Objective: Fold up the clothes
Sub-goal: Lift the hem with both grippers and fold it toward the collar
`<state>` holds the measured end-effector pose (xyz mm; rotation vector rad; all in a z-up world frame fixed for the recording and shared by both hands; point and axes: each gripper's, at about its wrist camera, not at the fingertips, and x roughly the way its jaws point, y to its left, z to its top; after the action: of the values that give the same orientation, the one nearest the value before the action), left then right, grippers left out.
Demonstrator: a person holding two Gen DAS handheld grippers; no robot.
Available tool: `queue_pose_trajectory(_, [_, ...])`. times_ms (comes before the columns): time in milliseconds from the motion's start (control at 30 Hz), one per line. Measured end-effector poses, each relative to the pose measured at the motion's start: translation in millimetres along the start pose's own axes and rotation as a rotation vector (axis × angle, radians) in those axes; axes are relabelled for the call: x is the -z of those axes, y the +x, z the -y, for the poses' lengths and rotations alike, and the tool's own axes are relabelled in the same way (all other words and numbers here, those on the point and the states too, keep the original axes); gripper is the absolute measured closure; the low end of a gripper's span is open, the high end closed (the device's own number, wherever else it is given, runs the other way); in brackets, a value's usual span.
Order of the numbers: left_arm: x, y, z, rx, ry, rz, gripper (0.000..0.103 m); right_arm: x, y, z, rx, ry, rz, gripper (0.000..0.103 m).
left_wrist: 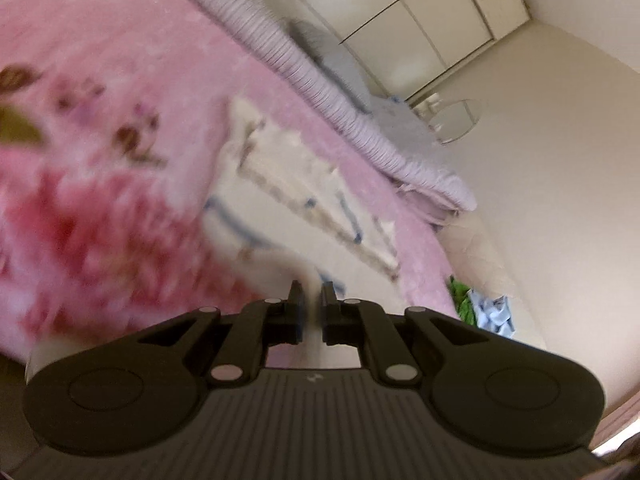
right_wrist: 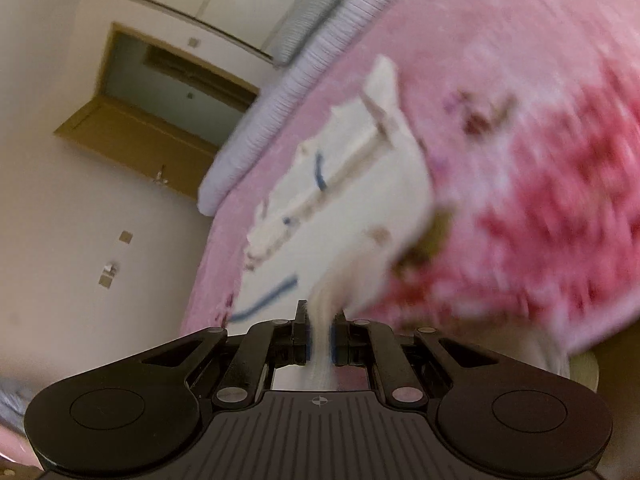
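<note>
open pink bedspread (left_wrist: 120, 60) ahead, rolled quilt (left_wrist: 320, 80) bounding far edge

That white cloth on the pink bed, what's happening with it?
A person is folding a white garment with blue trim on a pink floral blanket. The left tongs and the right tongs are each shut on part of it, and it stretches away from them across the bed. The pictures are blurred.

Pink floral blanket (left_wrist: 120, 80), striped bolster (left_wrist: 320, 80), wardrobe (left_wrist: 420, 20)

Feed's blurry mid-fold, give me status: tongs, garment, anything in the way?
Left tongs and right tongs shut on white garment. Garment stretched over pink blanket. Nothing blocking.
</note>
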<state>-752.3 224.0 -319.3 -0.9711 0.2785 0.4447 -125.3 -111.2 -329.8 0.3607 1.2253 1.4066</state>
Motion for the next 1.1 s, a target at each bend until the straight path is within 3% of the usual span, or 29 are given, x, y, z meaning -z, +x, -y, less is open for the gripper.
queue_pose_trajectory(233, [-111.8,101.3,-13.3,-0.005,0.053,0.036,0.098,-111.8,71.4,-21.5,-0.031,-0.1,0.075,0.096])
queue_pose_trajectory(400, [-176.6,193.2,-49.1,-0.088,-0.036,0.017,0.093,-188.4,165.7,4.1,0.019,0.088,0.128,0.095])
queue_pose_trajectory(467, [-189.5,212.0,-66.2,-0.126,-0.077,0.01,0.091,-205.0,195.9,20.6,0.071,0.17,0.129,0.081])
queue_pose_trajectory(533, [-198.4,219.6,-82.9,-0.155,-0.099,0.009,0.083,-210.5,206.7,38.9,0.108,0.225,0.155,0.063])
queue_pose_trajectory(667, [-199.0,217.2,-98.8,-0.196,-0.052,-0.016,0.08,-207.6,190.1,74.9,0.087,0.293,0.223,0.061])
queue_pose_trajectory(767, [-191.4,220.8,-98.3,-0.181,0.011,-0.062,0.08,-207.7,174.9,74.5,0.168,0.145,0.225,0.061])
queue_pose_trajectory(933, [-184.6,236.6,-89.8,-0.148,0.089,-0.115,0.077,-203.3,168.6,60.4,0.161,-0.106,0.161,0.061])
queue_pose_trajectory(1000, [-184.6,244.7,-89.0,-0.159,0.096,-0.124,0.077,-197.4,178.6,51.6,0.199,-0.219,0.11,0.061])
queue_pose_trajectory(1100, [-187.8,252.4,-92.1,-0.147,0.065,-0.118,0.077,-193.6,194.8,47.8,0.206,-0.268,0.064,0.061])
